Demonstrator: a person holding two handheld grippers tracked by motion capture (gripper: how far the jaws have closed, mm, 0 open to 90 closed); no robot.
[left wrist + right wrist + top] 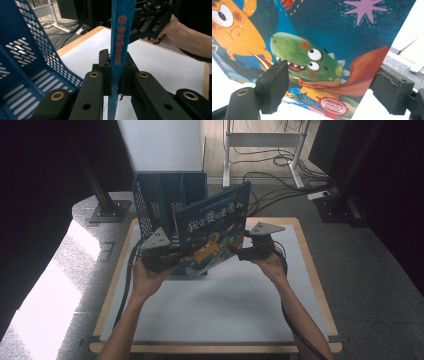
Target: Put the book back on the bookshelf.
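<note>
As the left tool [161, 254] clamps the spine of a children's picture book [214, 230] held upright above the counter [220, 305] before a blue file rack [155, 195], the right tool [252, 247], jaws spread at the cover, should steady its slide into a slot.

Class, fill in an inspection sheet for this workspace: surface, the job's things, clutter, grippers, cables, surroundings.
Surface: white mat on a wood-edged table.
Job's things: picture book held tilted above the mat; blue file rack behind it.
Clutter: nothing seen.
Grippers: left gripper shut on the book's spine edge; right gripper jaws apart, with the cover's edge between them.
Cables: black cable trailing along the right forearm; floor cables.
Surroundings: grey floor, white desk frame.
</note>
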